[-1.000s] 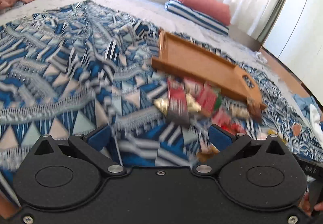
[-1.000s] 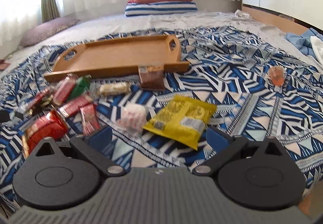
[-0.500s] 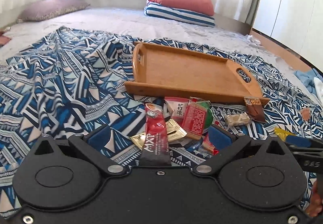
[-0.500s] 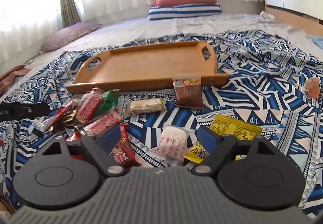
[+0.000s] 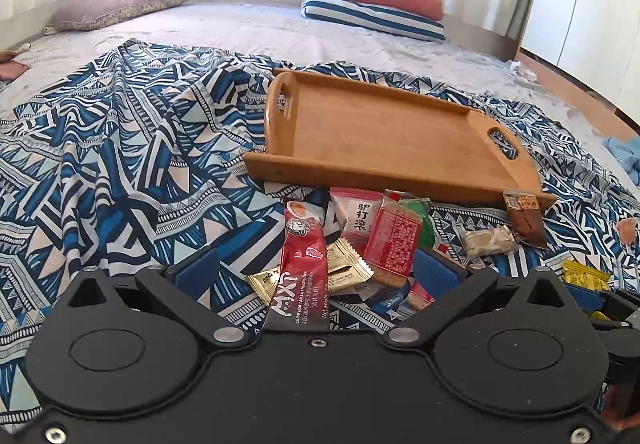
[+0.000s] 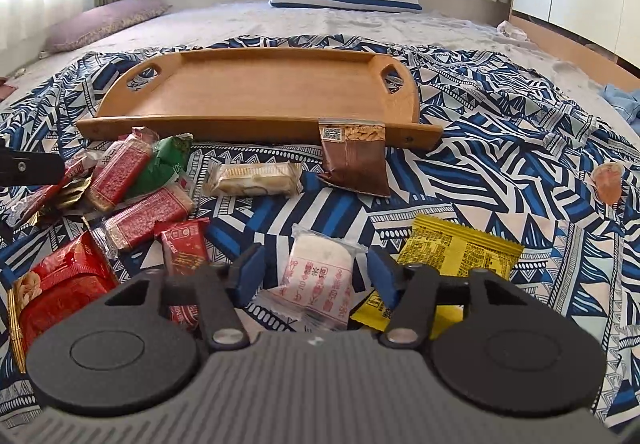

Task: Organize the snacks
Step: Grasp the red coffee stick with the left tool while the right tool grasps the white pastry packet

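Right gripper (image 6: 316, 276): jaws closing, about half apart, a white snack packet (image 6: 318, 280) between the blue pads; the pads do not yet press it
Left gripper (image 5: 316, 270): jaws wide, over a red coffee sachet (image 5: 298, 268) and gold sachets (image 5: 346, 270); holding nothing
Snacks: loose on the patterned blue cloth (image 5: 120, 171), none in the wooden tray (image 6: 256, 91) ahead of both grippers
Beside the right gripper: yellow packet (image 6: 452, 264) just right of the white one, red packets (image 6: 144, 215) to its left
In the way: a brown nut bag (image 6: 354, 159) leans on the tray's near rim, with a pale wafer bar (image 6: 254, 177) to its left, between the right gripper and the tray
Hard to make out: the near ends of the white packet and the coffee sachet are hidden behind the gripper bodies; small wrappers under the left gripper's right finger are hard to tell apart
Changed: the right gripper's jaws were spread fully a second ago with the yellow packet centred; now the white packet is centred. The left view has swung from bare cloth onto the snack pile
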A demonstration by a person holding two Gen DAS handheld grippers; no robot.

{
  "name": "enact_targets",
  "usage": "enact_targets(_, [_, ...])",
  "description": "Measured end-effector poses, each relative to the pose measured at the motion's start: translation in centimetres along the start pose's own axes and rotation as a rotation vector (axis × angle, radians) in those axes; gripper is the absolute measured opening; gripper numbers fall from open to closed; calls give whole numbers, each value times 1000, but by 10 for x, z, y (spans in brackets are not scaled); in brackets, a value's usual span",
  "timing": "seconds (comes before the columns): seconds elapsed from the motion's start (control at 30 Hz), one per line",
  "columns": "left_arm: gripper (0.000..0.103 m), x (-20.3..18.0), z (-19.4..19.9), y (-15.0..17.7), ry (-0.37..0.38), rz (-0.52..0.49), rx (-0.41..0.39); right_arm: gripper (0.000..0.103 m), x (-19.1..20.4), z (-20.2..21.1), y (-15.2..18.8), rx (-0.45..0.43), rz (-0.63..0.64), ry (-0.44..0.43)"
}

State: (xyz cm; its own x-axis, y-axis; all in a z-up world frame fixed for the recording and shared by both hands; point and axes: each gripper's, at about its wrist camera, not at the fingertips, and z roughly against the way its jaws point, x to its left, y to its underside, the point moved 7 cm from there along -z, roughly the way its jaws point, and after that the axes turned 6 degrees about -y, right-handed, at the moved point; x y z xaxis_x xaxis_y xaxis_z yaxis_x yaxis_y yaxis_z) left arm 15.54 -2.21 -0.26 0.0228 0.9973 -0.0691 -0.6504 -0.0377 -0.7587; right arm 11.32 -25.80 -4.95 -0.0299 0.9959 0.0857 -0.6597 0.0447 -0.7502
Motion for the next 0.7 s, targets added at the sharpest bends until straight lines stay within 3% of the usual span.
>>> enact_targets(0.17, [103, 4, -8, 2, -59, -32, 7, 44, -3, 2, -1, -6, 3, -13])
enact_targets(0.37, [103, 22, -32, 4, -170, -67, 53, 43, -3, 4, 5, -27, 16, -40])
enact_targets(0.7, [103, 24, -54, -1, -124, -47, 46, 44, 1, 4, 10, -57, 45, -19])
